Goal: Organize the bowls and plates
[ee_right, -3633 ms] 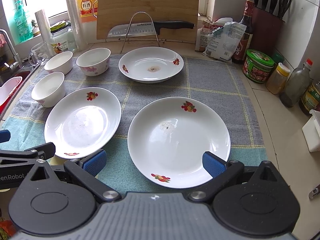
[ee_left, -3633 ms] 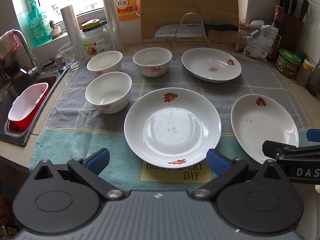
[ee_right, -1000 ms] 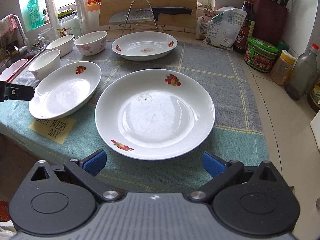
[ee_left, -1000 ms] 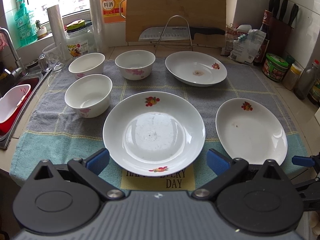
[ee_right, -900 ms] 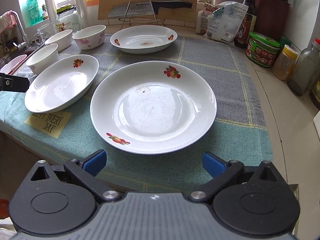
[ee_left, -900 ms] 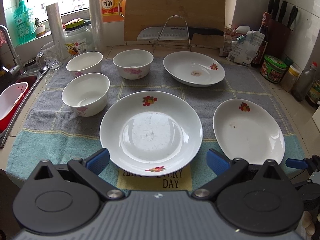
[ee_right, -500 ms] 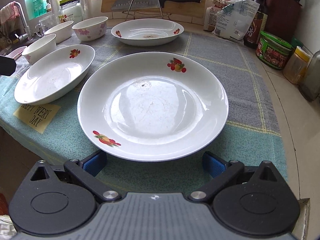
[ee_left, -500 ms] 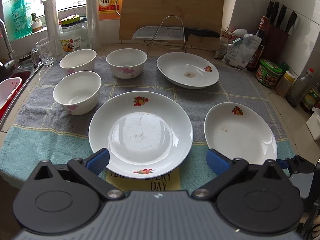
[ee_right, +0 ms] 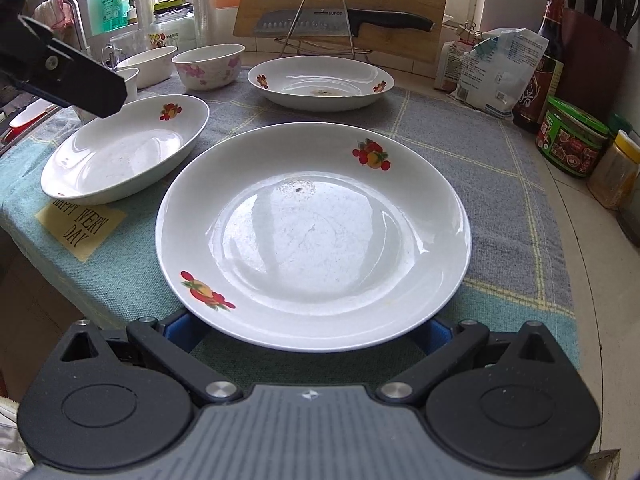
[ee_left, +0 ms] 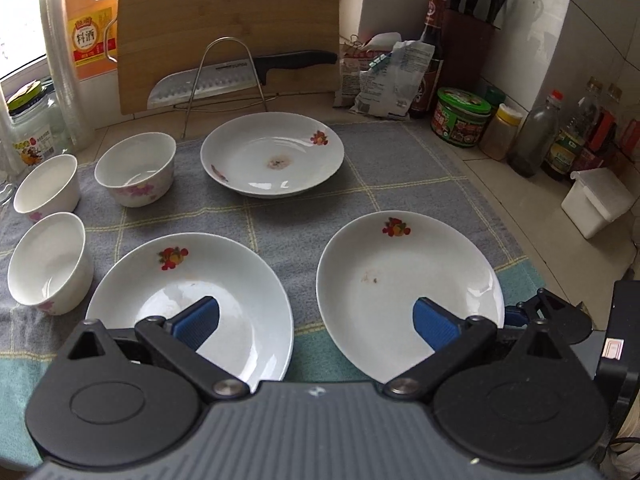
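Observation:
Three white fruit-print plates and three white bowls sit on a towel. In the left wrist view my open left gripper [ee_left: 316, 320] hovers above the gap between the front left plate [ee_left: 200, 280] and the front right plate [ee_left: 404, 276]. The back plate [ee_left: 272, 156] and the bowls [ee_left: 48, 260] [ee_left: 136, 168] [ee_left: 46, 188] lie beyond. In the right wrist view my open right gripper [ee_right: 308, 330] sits low at the near rim of the front right plate [ee_right: 312, 220], its blue pads partly hidden under that rim. The left gripper's arm shows at the upper left.
A knife on a wire rack [ee_left: 240, 80] leans on a cutting board at the back. Jars and bottles [ee_left: 460, 116] and a white box [ee_left: 596, 200] stand at the right. The towel's front edge meets the counter edge; a sink lies left.
The left gripper moved right and forward, now above both front plates. The right gripper moved in low until its pads reached under the front right plate's near rim.

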Tool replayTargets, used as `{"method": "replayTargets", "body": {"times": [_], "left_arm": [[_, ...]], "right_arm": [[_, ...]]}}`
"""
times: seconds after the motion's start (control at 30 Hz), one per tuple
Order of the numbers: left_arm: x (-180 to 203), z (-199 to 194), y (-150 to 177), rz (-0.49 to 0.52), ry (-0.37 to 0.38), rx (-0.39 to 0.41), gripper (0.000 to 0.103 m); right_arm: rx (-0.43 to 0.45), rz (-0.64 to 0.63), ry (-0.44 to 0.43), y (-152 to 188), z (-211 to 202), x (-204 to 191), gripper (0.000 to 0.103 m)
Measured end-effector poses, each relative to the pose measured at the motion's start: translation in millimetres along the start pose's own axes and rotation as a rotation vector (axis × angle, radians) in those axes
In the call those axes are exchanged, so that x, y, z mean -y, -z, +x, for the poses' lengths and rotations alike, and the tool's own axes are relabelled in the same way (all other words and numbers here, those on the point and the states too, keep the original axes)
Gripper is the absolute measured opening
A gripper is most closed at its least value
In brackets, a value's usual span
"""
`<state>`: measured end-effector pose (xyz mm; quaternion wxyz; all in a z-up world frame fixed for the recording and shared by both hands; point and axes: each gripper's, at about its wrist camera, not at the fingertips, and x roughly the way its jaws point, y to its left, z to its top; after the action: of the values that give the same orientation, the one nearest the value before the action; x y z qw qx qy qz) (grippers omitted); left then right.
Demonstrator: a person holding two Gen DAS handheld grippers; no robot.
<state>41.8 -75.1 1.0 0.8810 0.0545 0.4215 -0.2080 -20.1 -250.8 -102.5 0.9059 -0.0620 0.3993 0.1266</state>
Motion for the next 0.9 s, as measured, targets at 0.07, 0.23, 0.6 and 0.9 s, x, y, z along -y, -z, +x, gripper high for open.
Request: {"method": "replayTargets", "body": {"times": [0.07, 0.23, 0.6, 0.9], "left_arm": [[2, 9, -10, 0.048, 0.054, -0.006, 0.102], [12, 40, -31, 0.187, 0.122, -0.069, 0.102], [12, 112, -58, 0.351, 0.343, -0.263, 0.098], [16, 149, -70, 0.388, 0.439, -0.406, 0.084]], "right_arm": [[0.021, 0.0, 0.0, 3, -1, 0, 0.103], [0.038, 0.007, 0.006, 6, -2, -1, 0.103], [0.036, 0.061, 0.057, 8, -3, -6, 0.103], [0.043, 0.09, 0.085, 10, -4, -9, 0.103]]}}
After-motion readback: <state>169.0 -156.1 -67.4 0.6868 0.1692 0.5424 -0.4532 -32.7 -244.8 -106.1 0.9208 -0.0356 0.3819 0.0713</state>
